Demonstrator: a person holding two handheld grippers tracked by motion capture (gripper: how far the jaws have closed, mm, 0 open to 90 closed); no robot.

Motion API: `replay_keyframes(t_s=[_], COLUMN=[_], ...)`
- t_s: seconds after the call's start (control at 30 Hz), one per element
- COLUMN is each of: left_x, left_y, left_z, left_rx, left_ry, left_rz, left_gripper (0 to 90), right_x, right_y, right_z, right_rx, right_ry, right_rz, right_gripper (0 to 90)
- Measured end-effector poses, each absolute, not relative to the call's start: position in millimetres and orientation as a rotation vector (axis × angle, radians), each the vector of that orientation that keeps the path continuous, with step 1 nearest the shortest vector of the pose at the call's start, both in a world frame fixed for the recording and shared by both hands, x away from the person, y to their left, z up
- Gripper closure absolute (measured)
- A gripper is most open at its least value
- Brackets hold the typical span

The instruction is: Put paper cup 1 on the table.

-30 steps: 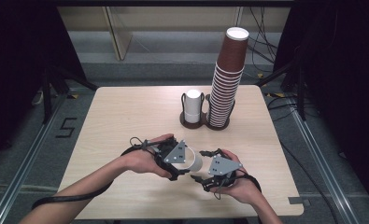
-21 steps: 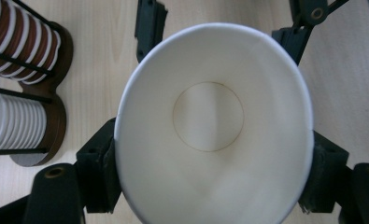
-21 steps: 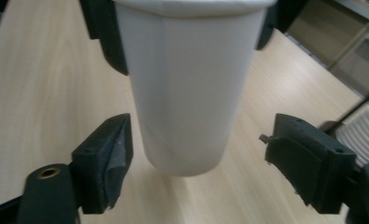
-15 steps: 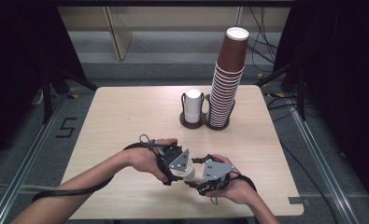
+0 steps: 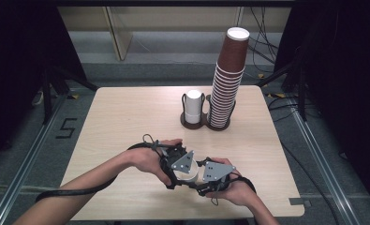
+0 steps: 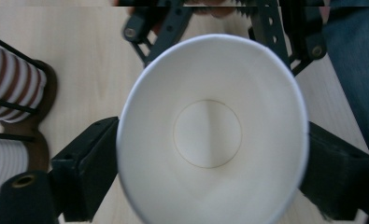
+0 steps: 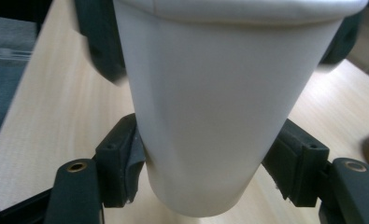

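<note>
Cup (image 6: 210,135) interior in left gripper view alone

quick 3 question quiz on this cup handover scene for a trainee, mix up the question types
1. True or false: the white cup between the two hands is lying on the table top.
2. Multiple choice: where do the right tongs grip the cup? A) at the rim B) on the lower wall near the base C) inside the mouth
3. Short answer: what stands in the holder at the far side of the table?

Key
1. False: it is held up off the table.
2. B: the pads press the narrow lower part of the wall.
3. A tall stack of brown cups and beside it a short white stack.
</note>
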State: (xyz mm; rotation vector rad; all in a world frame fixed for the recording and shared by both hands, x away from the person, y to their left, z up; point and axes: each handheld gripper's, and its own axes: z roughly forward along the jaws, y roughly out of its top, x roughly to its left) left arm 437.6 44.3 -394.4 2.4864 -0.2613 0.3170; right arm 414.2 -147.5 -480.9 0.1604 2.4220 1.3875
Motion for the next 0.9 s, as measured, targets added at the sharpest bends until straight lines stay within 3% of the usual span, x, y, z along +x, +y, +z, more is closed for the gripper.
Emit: replay_keyframes(t_s=[0.17, 0.23, 0.37, 0.4, 0.53, 0.9], left_x=[439.9, 439.3, 438.9, 438.1, 434.4, 422.7], left_y=[60.0, 70.1, 90.7, 98.9, 111.3, 115.8], left_z=[-387.0, -388.8, -405.1, -417.9, -436.6, -452.8], left_rx=[2.333, 2.264, 2.141, 2.073, 1.970, 1.879], left_ry=[-0.113, -0.024, 0.195, 0.322, 0.503, 0.616], left_rz=[0.344, 0.346, 0.381, 0.407, 0.433, 0.443], left_gripper=[12.1, 11.9, 12.6, 13.4, 14.0, 14.3], right_x=[419.8, 427.0, 437.9, 446.3, 459.5, 493.9], right_y=[-170.6, -194.6, -221.5, -239.5, -262.8, -273.0], right_z=[-480.8, -481.5, -485.4, -488.3, -495.0, -499.4], right_rx=[0.278, 0.468, 0.744, 0.887, 1.151, 1.349], right_ry=[2.355, 2.261, 2.113, 2.028, 1.891, 1.832], right_rz=[1.360, 1.352, 1.334, 1.301, 1.237, 1.105], right_gripper=[34.5, 34.3, 34.0, 34.0, 34.0, 33.8])
